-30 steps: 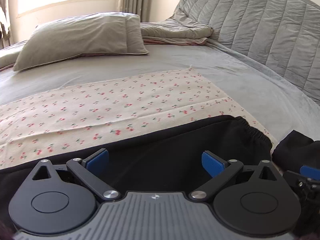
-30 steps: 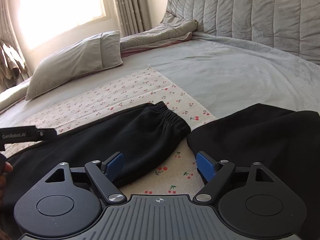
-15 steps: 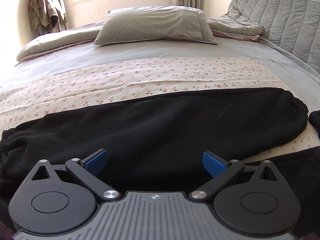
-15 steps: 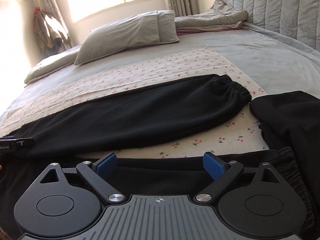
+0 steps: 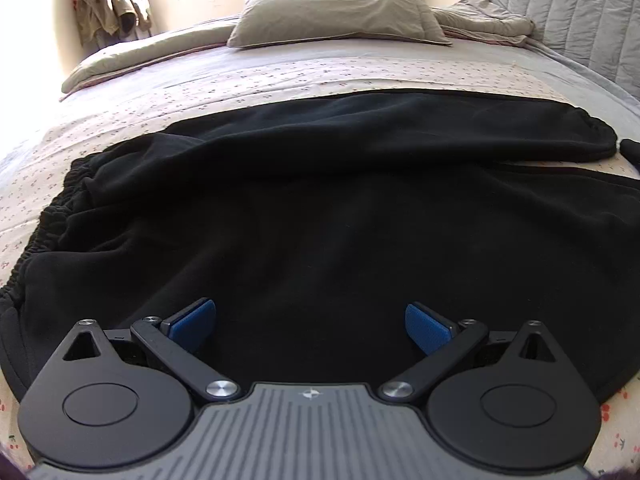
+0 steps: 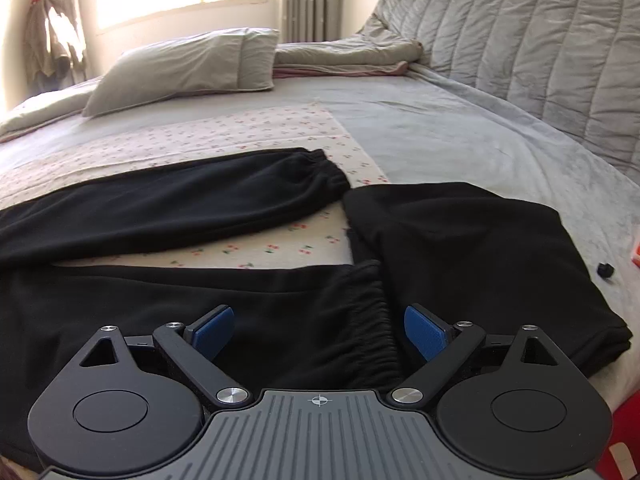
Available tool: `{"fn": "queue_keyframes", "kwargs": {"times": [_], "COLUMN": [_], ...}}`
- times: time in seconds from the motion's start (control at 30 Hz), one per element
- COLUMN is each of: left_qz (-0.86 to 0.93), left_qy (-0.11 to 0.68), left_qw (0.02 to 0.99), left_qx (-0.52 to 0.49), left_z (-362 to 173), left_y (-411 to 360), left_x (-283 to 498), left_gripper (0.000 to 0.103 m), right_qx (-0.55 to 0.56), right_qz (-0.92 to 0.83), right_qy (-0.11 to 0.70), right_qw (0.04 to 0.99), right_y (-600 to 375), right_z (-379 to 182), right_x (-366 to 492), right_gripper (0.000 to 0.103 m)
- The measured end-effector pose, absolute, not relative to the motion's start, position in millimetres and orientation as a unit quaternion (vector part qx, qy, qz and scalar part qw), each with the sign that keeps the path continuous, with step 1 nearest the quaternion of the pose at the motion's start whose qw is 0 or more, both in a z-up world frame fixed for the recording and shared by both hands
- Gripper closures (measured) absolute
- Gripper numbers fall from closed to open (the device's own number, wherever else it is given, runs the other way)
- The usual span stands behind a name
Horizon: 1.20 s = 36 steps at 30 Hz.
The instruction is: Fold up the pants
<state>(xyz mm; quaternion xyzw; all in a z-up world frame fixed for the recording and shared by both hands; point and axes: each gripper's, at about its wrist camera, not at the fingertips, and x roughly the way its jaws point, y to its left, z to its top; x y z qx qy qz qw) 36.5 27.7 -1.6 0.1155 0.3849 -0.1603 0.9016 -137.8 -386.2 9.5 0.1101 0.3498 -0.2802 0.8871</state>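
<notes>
Black pants (image 5: 320,208) lie spread flat on a cherry-print cloth (image 5: 280,80) on the bed, elastic waistband (image 5: 48,220) at the left, both legs running right. My left gripper (image 5: 310,326) is open and empty, hovering over the near side of the pants' seat. In the right wrist view the far leg (image 6: 180,204) and the near leg's gathered cuff (image 6: 368,312) show. My right gripper (image 6: 319,330) is open and empty, its blue pads on either side of the near cuff.
A second folded black garment (image 6: 480,248) lies right of the cuffs. A grey pillow (image 5: 336,14) and rumpled blanket (image 6: 344,54) lie at the far side, with a quilted headboard (image 6: 540,52) at right. A small black object (image 6: 616,270) and something orange sit at the bed's right edge.
Both grippers have drawn back toward the near edge of the bed. The left swung left toward the waistband end. The right moved right and now sits over the near leg's cuff.
</notes>
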Motion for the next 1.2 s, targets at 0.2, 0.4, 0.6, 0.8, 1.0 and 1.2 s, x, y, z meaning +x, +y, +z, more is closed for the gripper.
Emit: {"fn": "queue_keyframes", "kwargs": {"times": [0.2,0.4,0.6,0.8,1.0,1.2], "left_qz": [-0.230,-0.241,-0.246,-0.260,-0.265,-0.274], "left_qy": [0.390,0.382,0.382,0.380,0.380,0.391], "left_qw": [0.886,0.885,0.884,0.880,0.877,0.869], "left_qx": [0.104,0.114,0.111,0.113,0.125,0.128], "left_z": [-5.1,-3.1,-6.0,-11.2,-14.8,-17.9], "left_y": [13.4,1.3,5.2,12.8,11.9,16.0], "left_x": [15.5,11.4,16.2,12.3,8.6,6.4], "left_gripper": [0.000,0.000,0.000,0.000,0.000,0.000], "right_qx": [0.153,0.154,0.206,0.244,0.185,0.191], "right_qz": [-0.253,-0.267,-0.239,-0.235,-0.263,-0.302], "right_qy": [0.346,0.351,0.370,0.401,0.323,0.349], "right_qw": [0.891,0.884,0.874,0.851,0.890,0.866], "right_y": [-409.1,-404.9,-397.9,-402.6,-383.2,-398.2], "right_z": [0.3,13.8,13.8,-15.7,15.6,11.0], "right_x": [-157.8,-171.5,-193.2,-179.4,-183.8,-193.7], "right_gripper": [0.036,0.047,0.047,0.051,0.095,0.096]}}
